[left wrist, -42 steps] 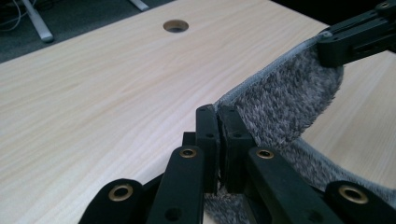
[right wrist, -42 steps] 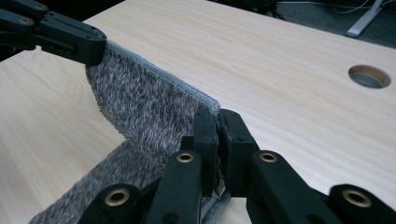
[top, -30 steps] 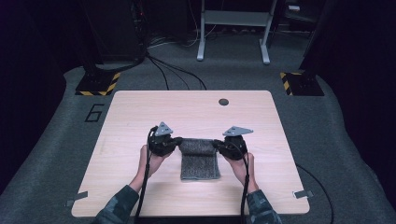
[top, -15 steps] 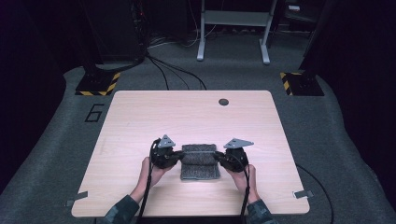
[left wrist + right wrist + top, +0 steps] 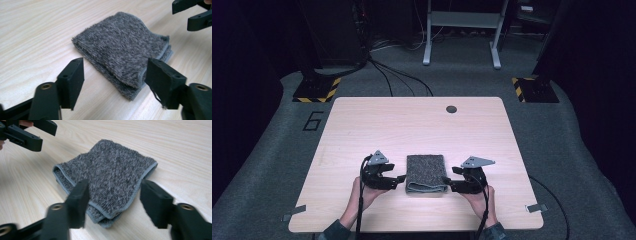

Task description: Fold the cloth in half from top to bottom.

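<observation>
a dark round grommet (image 5: 451, 109) sits near the wooden table's (image 5: 362, 130) far edge

Both claws are off the grey folded cloth (image 5: 427, 173) now, and it lies flat near the front edge of the pale wooden desk (image 5: 362, 125). The left claw (image 5: 401, 178) sits just at the cloth's nine o'clock, jaws parted after opening with nothing between them. The right claw (image 5: 447, 183) mirrors it at three o'clock, jaws likewise just opened and holding nothing, tips close by the cloth's edge. Up at one o'clock from the cloth, well apart, a small dark round grommet (image 5: 451, 109) sits near the desk's far edge.
</observation>
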Motion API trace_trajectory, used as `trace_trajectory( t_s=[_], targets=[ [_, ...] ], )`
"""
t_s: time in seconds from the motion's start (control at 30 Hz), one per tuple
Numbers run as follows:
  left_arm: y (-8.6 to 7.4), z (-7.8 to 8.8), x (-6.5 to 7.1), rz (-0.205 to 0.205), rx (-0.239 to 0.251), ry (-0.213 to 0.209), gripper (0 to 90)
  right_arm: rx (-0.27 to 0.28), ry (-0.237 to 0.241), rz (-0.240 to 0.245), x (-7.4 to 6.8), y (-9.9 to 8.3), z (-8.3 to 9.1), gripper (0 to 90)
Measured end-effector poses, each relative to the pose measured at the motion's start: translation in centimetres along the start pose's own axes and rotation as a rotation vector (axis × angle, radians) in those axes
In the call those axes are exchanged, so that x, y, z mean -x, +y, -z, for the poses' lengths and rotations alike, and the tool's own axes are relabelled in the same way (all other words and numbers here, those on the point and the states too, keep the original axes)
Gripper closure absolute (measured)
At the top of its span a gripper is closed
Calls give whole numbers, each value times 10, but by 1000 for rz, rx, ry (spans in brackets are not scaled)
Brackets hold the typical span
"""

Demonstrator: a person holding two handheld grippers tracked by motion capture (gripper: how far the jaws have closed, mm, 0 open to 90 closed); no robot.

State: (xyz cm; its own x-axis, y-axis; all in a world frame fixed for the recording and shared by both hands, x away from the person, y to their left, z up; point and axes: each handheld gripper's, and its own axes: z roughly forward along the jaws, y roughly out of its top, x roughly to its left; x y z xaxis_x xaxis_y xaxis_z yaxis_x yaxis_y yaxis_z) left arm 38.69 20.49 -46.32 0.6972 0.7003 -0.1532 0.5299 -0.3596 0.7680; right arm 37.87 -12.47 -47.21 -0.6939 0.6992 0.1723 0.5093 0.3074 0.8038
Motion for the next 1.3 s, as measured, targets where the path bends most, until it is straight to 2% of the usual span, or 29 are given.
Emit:
trace_trajectory(
  t_s=[0.03,0.1,0.13,0.17,0.2,0.27,0.3,0.33,0.37,0.43,0.47,0.63,0.67,0.7,0.73,0.8,0.83,0.9,0.97,1.03,1.07,1.1,1.23,1.27,1.3],
  targets=[
    [1,-3,-1,0,-7,19,276,-4,-21,-3,2,3,-2,360],
    [3,-13,-3,21,-16,10,237,-17,-31,-13,5,6,-9,278],
    [5,-18,-3,29,-20,14,213,-25,-39,-10,6,8,-14,264],
    [6,-23,-4,31,-24,6,195,-28,-45,-8,6,9,-18,245],
    [7,-30,-4,30,-31,16,192,-39,-45,-9,6,9,-23,205],
    [6,-39,-2,12,-61,30,184,-63,-54,-23,6,8,-34,191],
    [4,-43,0,2,-75,35,185,-86,-70,-6,5,6,-39,172],
    [0,-48,2,-17,-91,56,182,-101,-88,-3,4,4,-42,155],
    [-3,-49,3,-32,-109,55,181,-117,-114,13,2,0,-45,150],
    [-12,-55,5,-50,-137,74,178,-136,-124,30,2,-6,-48,137],
    [-15,-56,5,-69,-155,82,177,-144,-130,24,2,-10,-49,131],
    [-22,-58,4,-101,-162,101,170,-168,-165,52,-1,-20,-53,120],
    [-22,-58,4,-99,-162,100,170,-173,-170,65,-1,-22,-54,120],
    [-21,-57,4,-101,-160,99,170,-170,-169,53,-2,-22,-54,120],
    [-21,-57,4,-92,-151,94,169,-176,-166,64,-1,-21,-53,120],
    [-17,-52,1,-56,-126,81,160,-165,-160,50,0,-18,-49,122],
    [-15,-49,-2,-60,-118,87,160,-154,-154,46,2,-15,-46,121],
    [-5,-45,-10,-36,-83,88,156,-129,-155,47,7,-6,-41,121],
    [4,-45,-17,-21,-66,108,154,-110,-170,44,11,5,-40,122],
    [11,-49,-22,-9,-70,110,154,-106,-170,37,16,14,-44,122],
    [13,-56,-24,-23,-89,127,154,-112,-174,39,18,17,-47,121],
    [13,-61,-24,-27,-109,126,153,-127,-187,42,19,19,-53,121],
    [8,-76,-23,-43,-172,145,155,-188,-218,61,19,16,-70,124],
    [5,-79,-23,-62,-182,173,155,-197,-232,64,19,14,-72,127],
    [3,-79,-24,-44,-179,159,155,-209,-247,85,20,11,-74,127]
  ],
)
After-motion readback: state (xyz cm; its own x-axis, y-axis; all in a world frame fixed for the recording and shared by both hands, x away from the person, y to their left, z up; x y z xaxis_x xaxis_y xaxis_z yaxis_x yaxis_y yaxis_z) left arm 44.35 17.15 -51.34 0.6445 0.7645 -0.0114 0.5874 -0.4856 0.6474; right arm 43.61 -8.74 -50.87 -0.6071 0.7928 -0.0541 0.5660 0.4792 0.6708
